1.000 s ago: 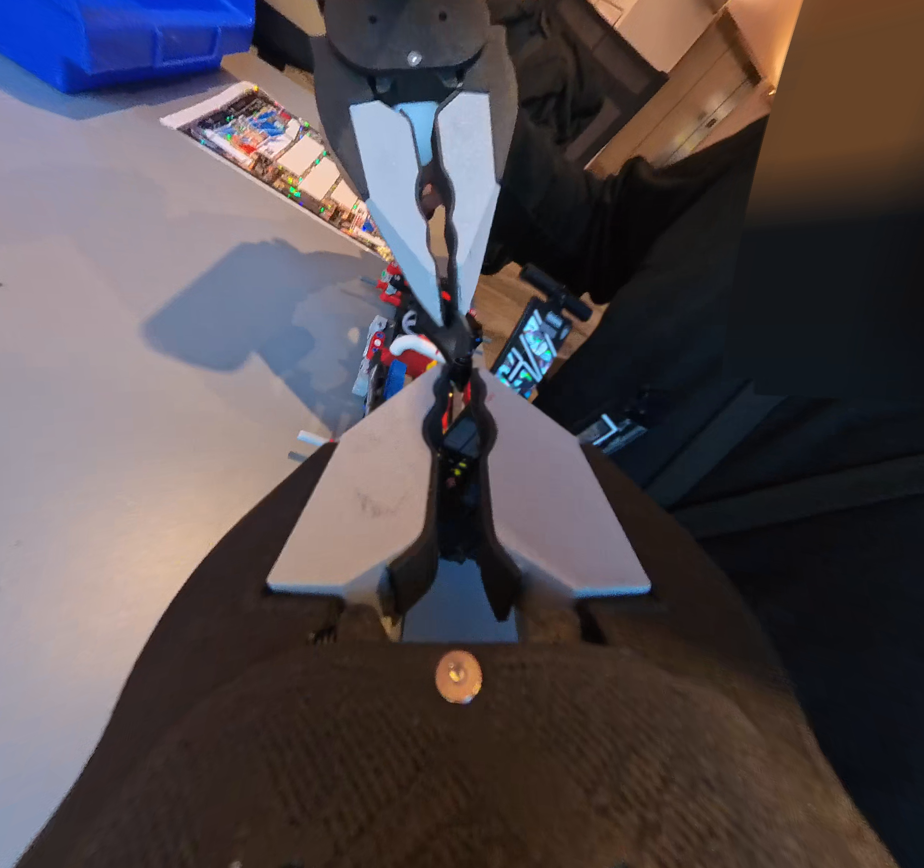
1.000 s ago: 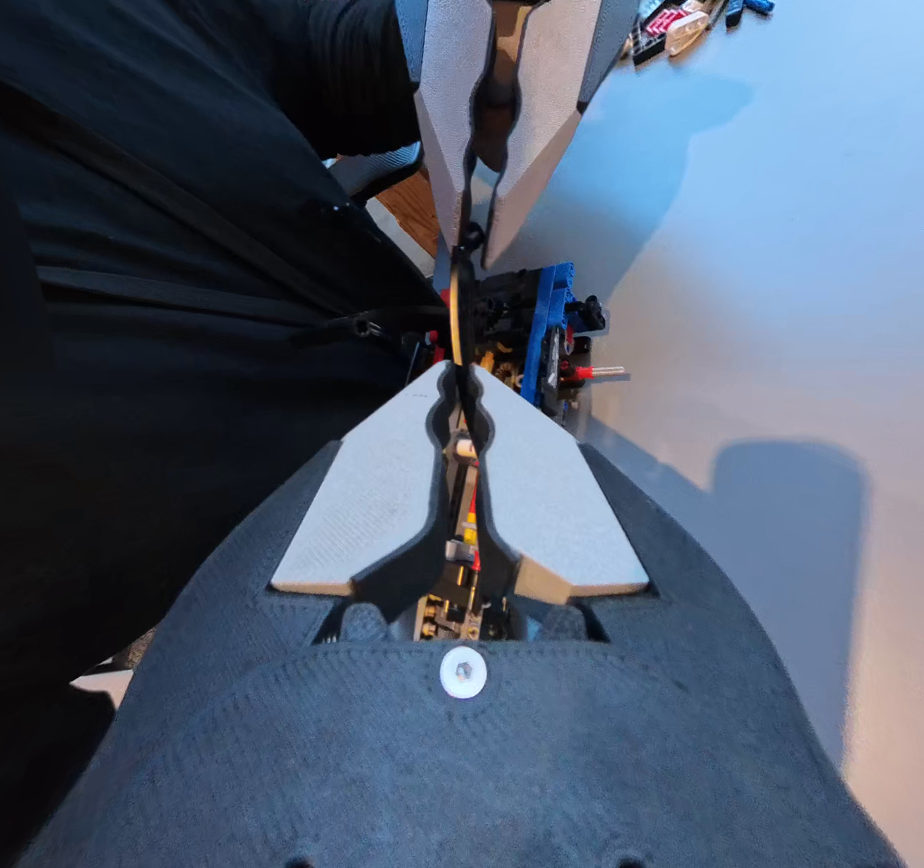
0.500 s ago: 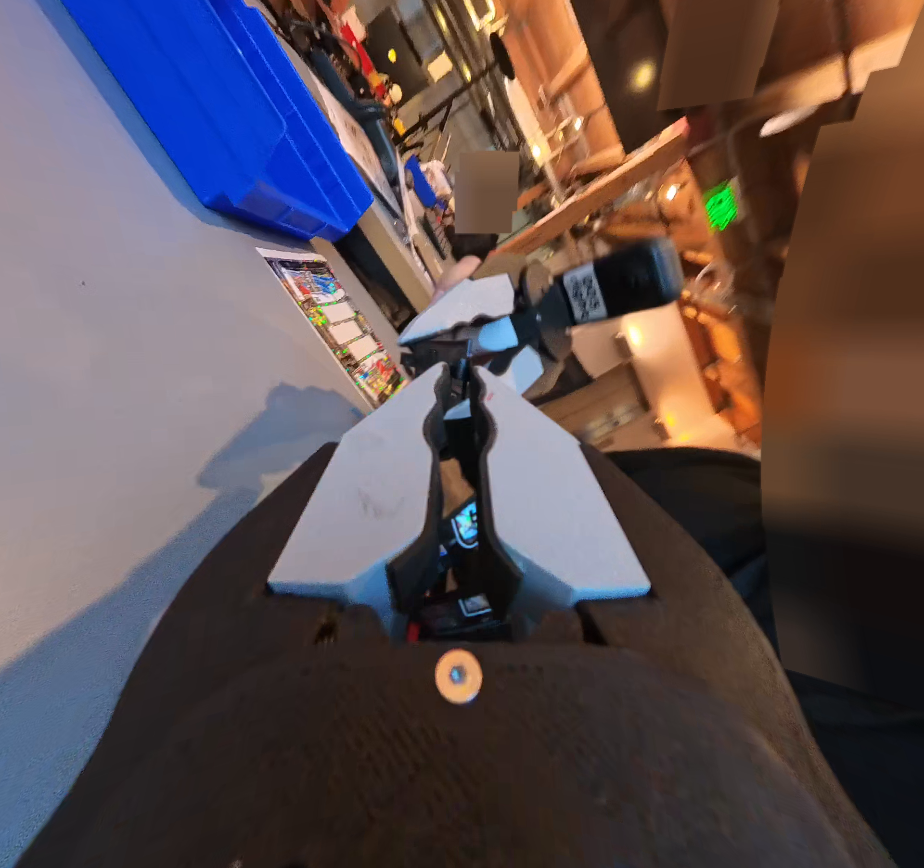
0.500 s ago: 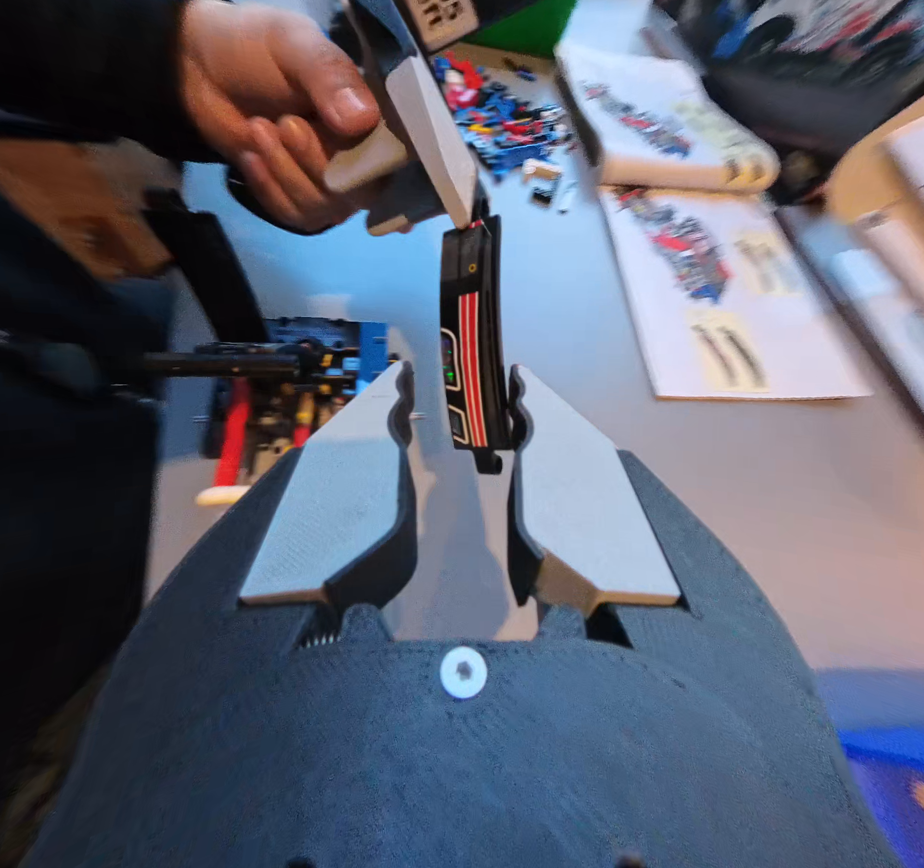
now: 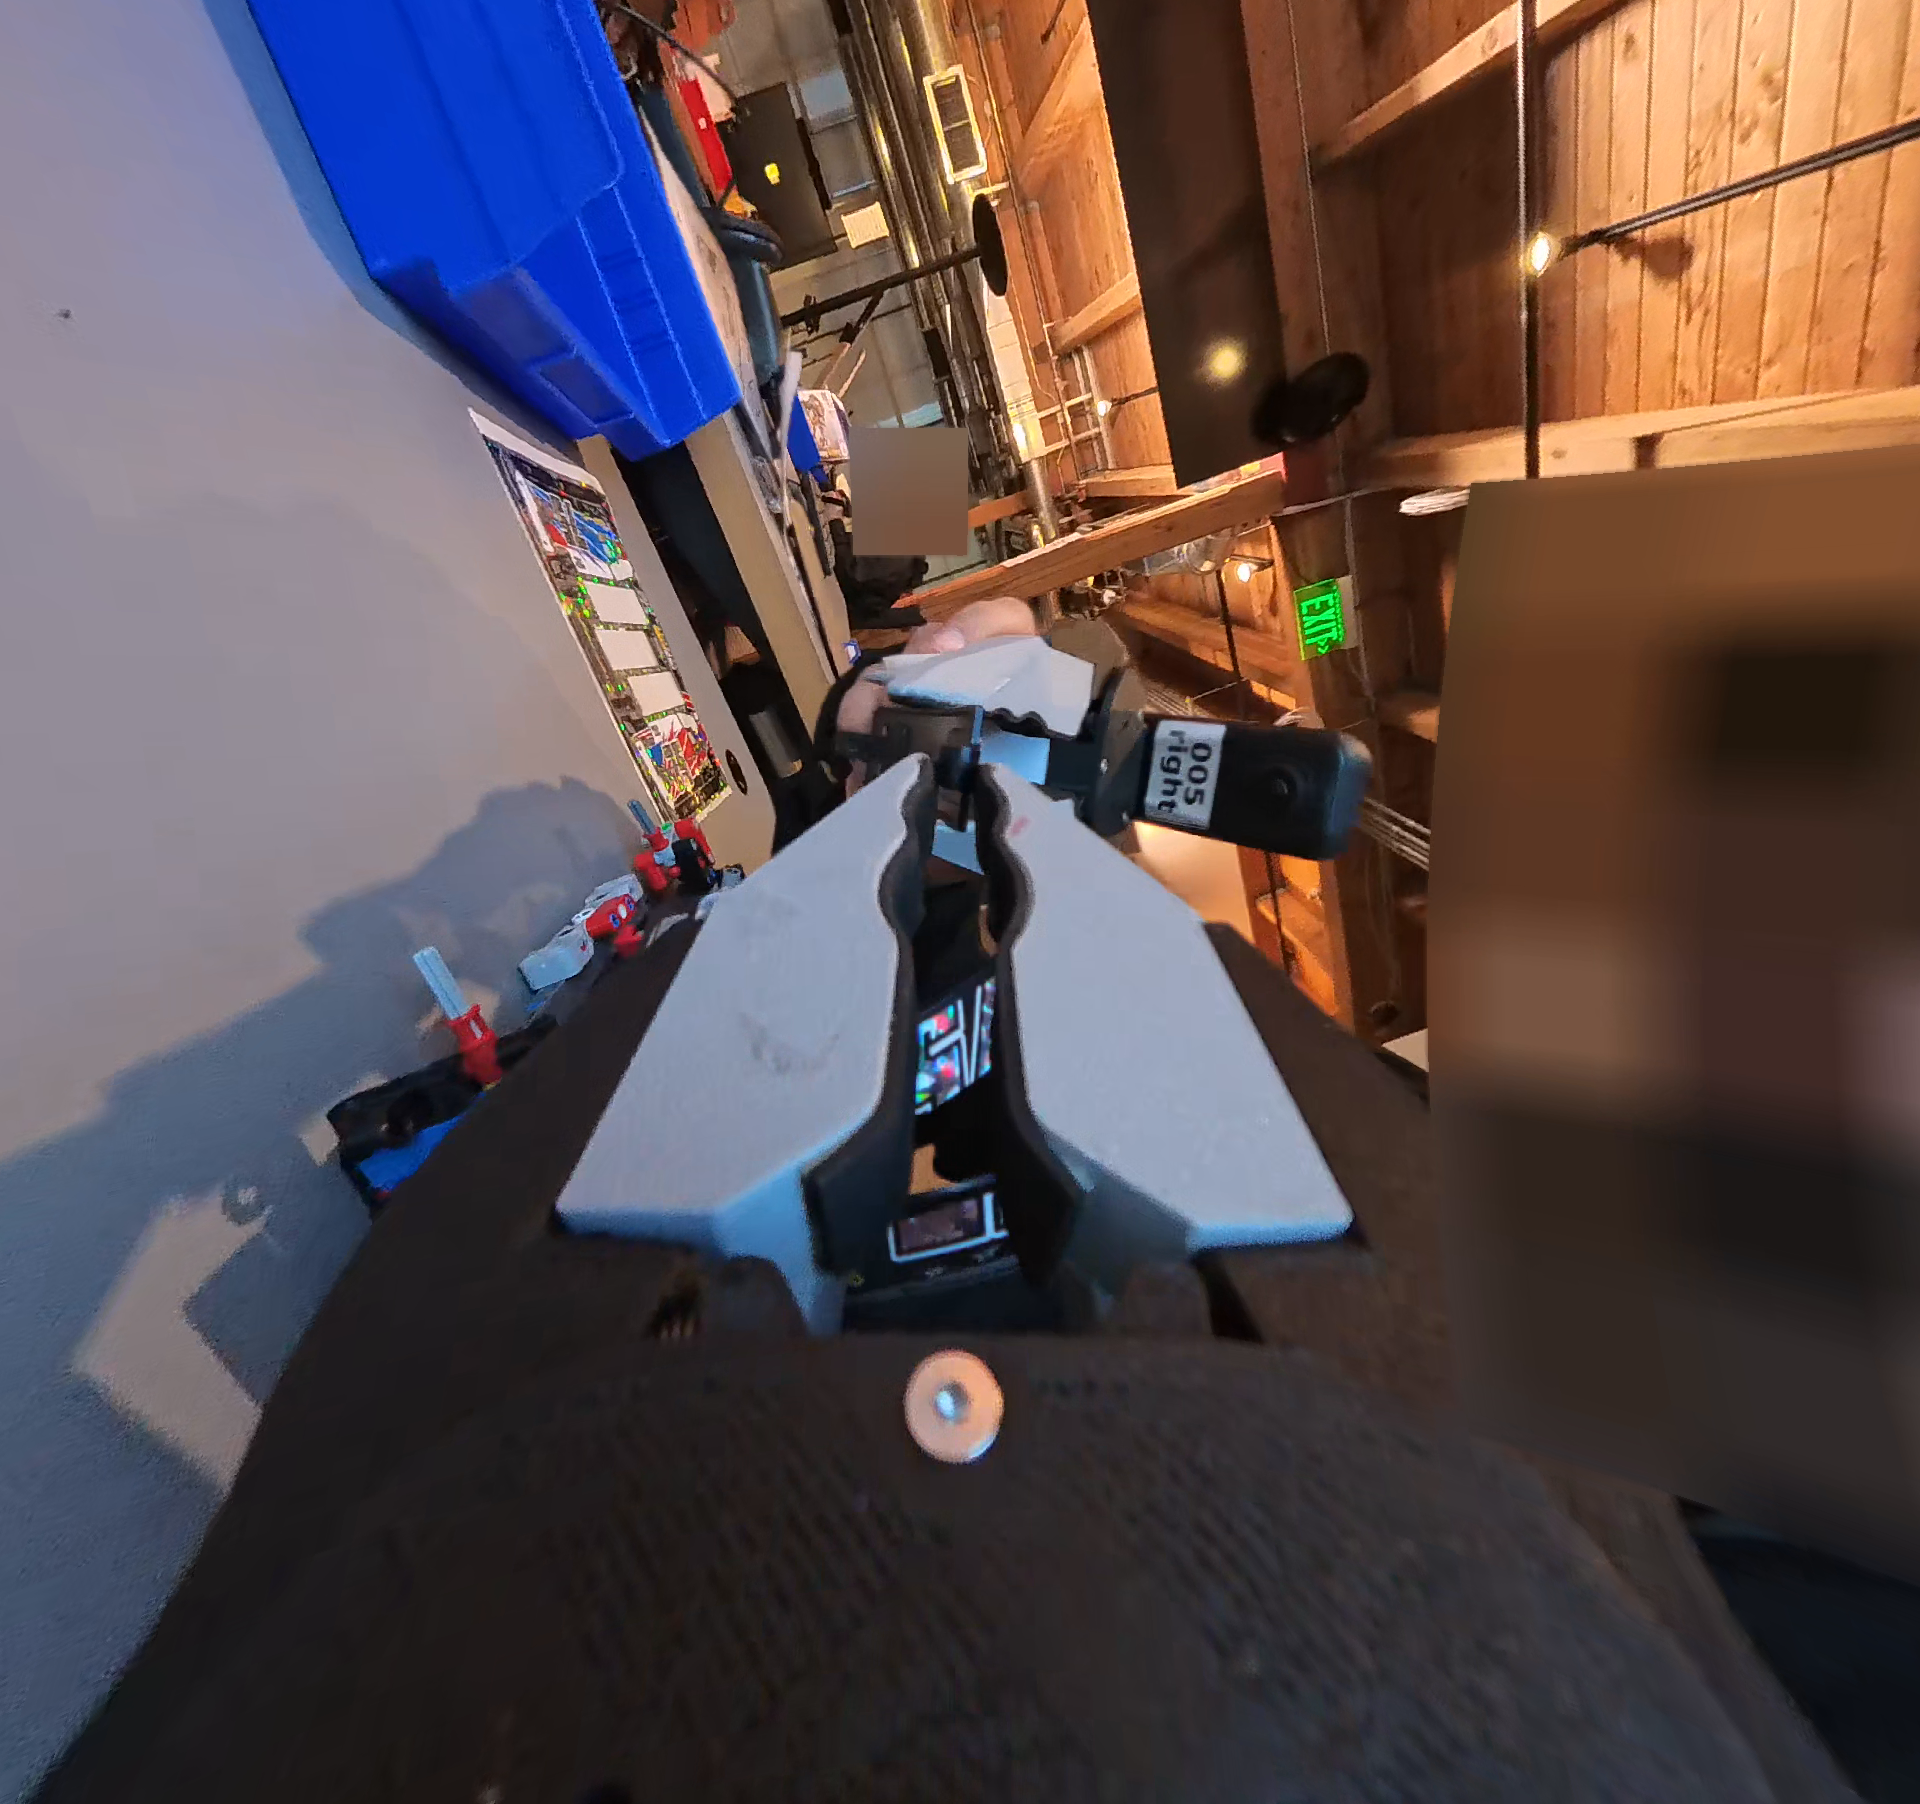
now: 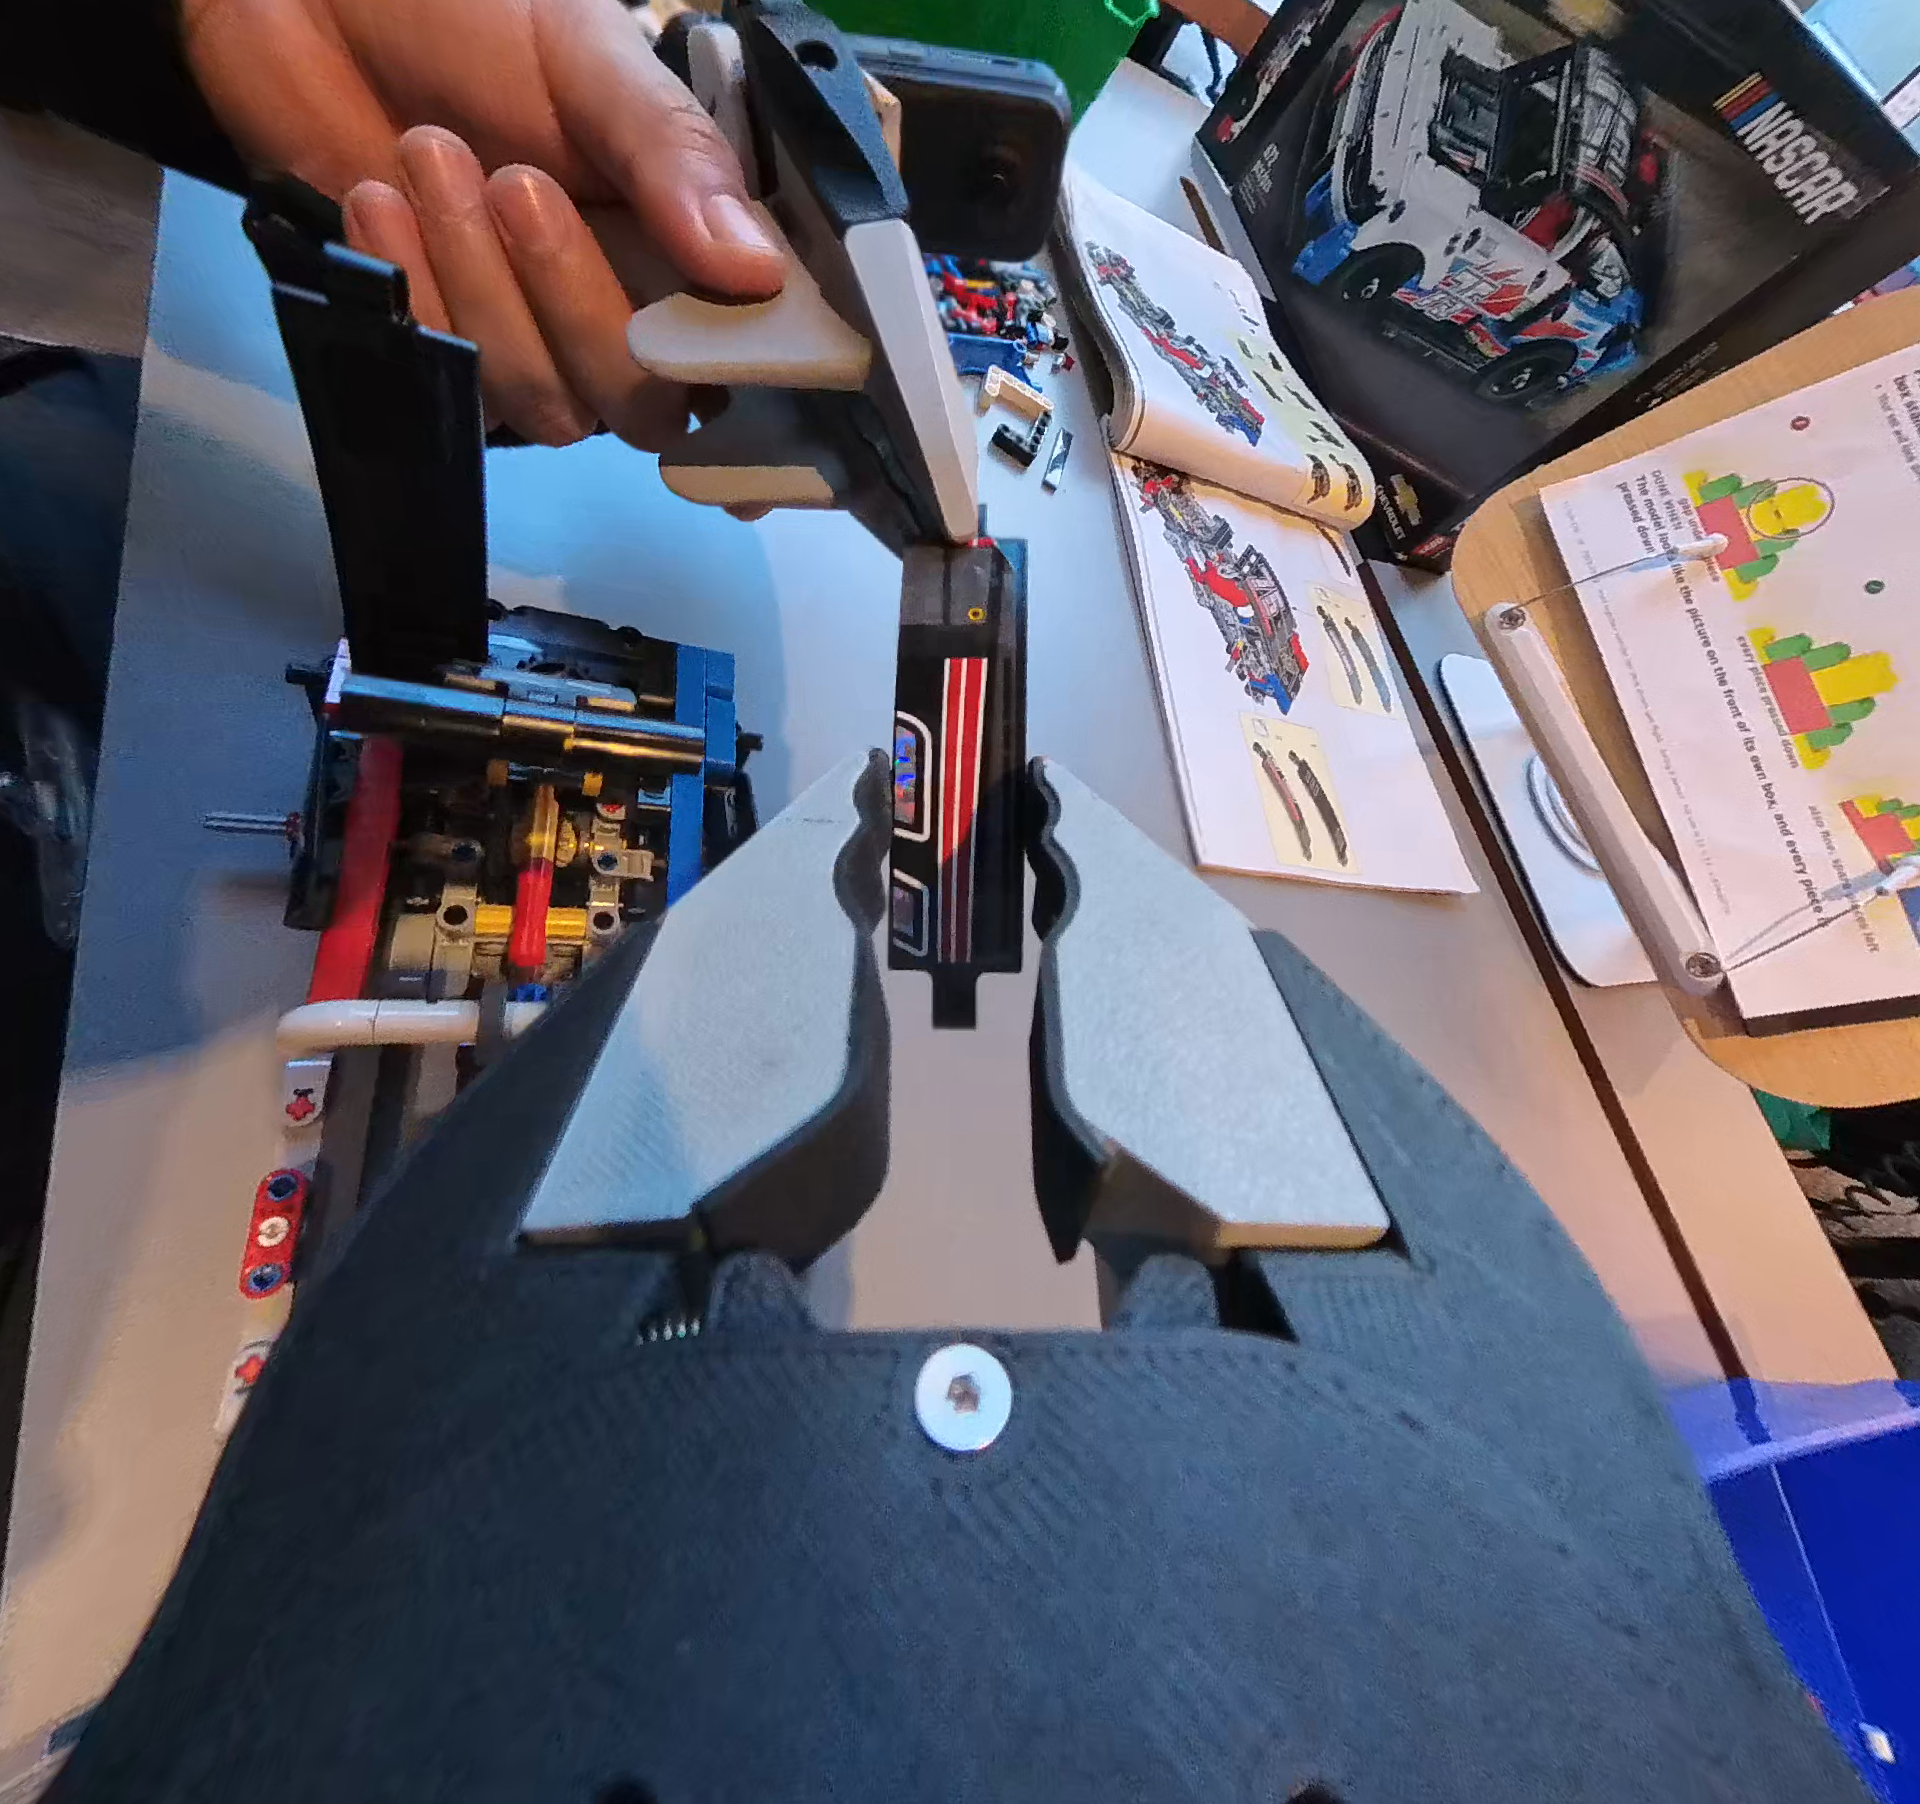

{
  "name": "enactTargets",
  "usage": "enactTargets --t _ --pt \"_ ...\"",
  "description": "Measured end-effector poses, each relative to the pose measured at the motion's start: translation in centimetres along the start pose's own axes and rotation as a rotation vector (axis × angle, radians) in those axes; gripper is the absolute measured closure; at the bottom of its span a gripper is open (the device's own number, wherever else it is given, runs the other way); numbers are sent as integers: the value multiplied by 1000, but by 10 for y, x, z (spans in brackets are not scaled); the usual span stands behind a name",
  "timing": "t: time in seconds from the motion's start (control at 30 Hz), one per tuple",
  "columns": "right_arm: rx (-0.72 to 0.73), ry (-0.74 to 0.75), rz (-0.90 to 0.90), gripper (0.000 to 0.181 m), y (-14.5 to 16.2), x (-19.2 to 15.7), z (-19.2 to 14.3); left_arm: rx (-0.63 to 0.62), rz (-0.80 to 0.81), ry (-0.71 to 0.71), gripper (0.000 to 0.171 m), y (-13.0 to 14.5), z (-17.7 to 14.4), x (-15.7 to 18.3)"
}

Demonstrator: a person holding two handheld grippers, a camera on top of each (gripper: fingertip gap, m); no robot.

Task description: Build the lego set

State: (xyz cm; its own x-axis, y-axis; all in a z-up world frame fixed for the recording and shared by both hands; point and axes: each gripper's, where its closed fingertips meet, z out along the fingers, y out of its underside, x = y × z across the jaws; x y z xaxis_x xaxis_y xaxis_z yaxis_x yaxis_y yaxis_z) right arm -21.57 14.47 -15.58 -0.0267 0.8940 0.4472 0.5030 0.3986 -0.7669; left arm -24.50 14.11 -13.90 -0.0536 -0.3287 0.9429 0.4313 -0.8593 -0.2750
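Currently my left tongs (image 6: 961,533) are clamping the black striped panel (image 6: 958,767) by its tip; my right tongs (image 6: 951,855) are standing apart around it. Closing off-centre risks twisting it loose.

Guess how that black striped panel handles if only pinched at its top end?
The black striped panel hangs from the left gripper without bending, so probably stiff and light. Its glossy face looks slippery. Held by one end, it may swing or twist between the right gripper's open fingers.
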Motion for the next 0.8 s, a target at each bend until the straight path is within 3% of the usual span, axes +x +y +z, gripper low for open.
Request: enactTargets --t 0.13,0.17,0.23,0.3,0.4,0.57,0.8 --pt "-32 -102 92 159 11 -10 -2 -102 56 -32 165 11 0 -8" --pt "-50 -140 134 159 16 -12 -4 -151 109 -57 154 14 -2 -9" --pt "-113 -262 242 160 29 -23 -10 -263 274 -162 135 18 -11 -16" --pt "-183 -397 337 160 39 -38 -15 -368 512 -258 138 22 -20 -21" --pt "-244 -478 361 160 40 -49 -17 -559 788 -367 136 37 -26 -35" --pt "-389 -533 316 160 43 -56 -9 -772 967 -394 138 52 -26 -51" --pt "-499 -532 287 160 47 -62 -4 -908 1071 -373 143 66 -25 -63"
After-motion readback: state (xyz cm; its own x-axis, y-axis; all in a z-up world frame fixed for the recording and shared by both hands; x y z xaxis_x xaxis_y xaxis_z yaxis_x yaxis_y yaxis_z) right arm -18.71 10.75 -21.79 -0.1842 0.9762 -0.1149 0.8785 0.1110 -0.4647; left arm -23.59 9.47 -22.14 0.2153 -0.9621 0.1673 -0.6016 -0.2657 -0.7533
